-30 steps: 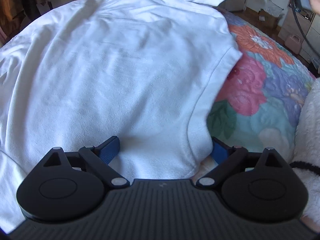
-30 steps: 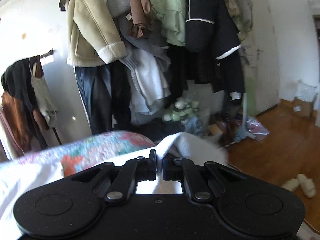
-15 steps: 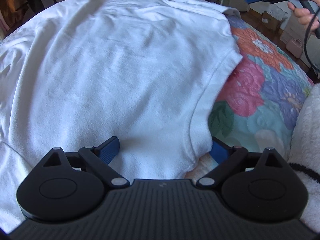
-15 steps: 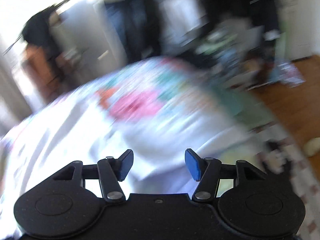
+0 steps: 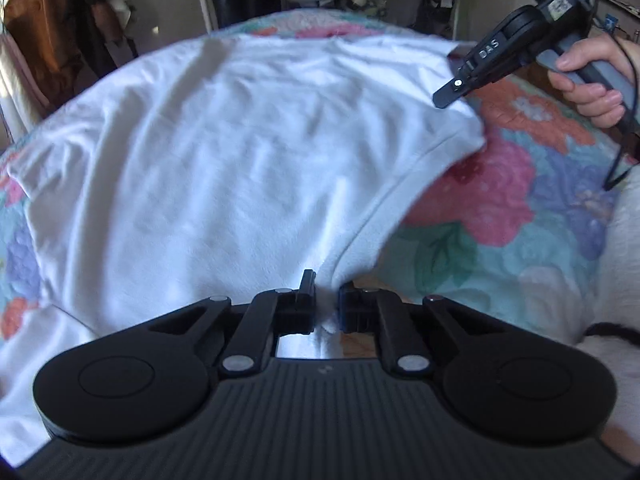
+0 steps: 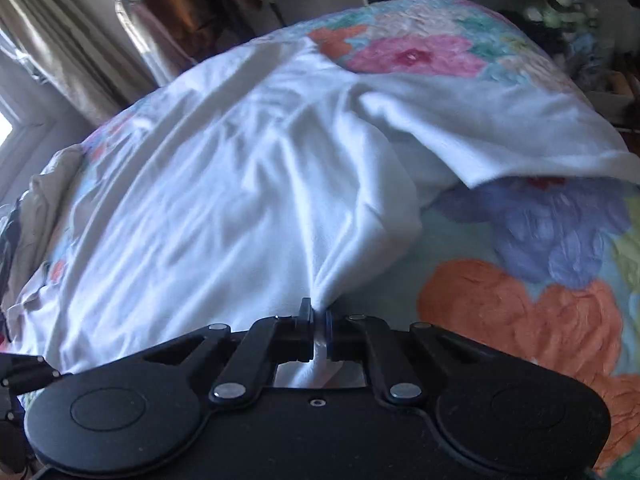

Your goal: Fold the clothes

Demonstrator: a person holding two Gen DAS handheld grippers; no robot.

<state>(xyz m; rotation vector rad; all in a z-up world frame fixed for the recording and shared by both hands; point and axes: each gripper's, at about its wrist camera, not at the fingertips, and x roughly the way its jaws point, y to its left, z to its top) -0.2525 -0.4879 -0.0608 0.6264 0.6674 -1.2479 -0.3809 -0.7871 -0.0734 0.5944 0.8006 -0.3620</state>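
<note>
A white T-shirt (image 5: pixel 240 152) lies spread on a floral quilt (image 5: pixel 500 232). My left gripper (image 5: pixel 325 304) is shut on the shirt's near edge, with white cloth bunched between the jaws. My right gripper (image 6: pixel 318 330) is shut on another edge of the white T-shirt (image 6: pixel 240 200); the cloth fans out from its jaws. A sleeve (image 6: pixel 500 136) lies folded over at the right in the right wrist view. The right gripper also shows in the left wrist view (image 5: pixel 460 84), at the shirt's far right edge, held by a hand (image 5: pixel 592 80).
The floral quilt (image 6: pixel 540 300) covers the bed around the shirt. Hanging clothes (image 5: pixel 60 32) and a rack stand behind the bed. A fluffy white sleeve (image 5: pixel 616 280) of the person's arm is at the right. Curtains (image 6: pixel 60 40) hang at the back left.
Both grippers were open half a second ago and have closed on the shirt's edges. The right gripper let go of the raised cloth, swung down to the bed and gripped again.
</note>
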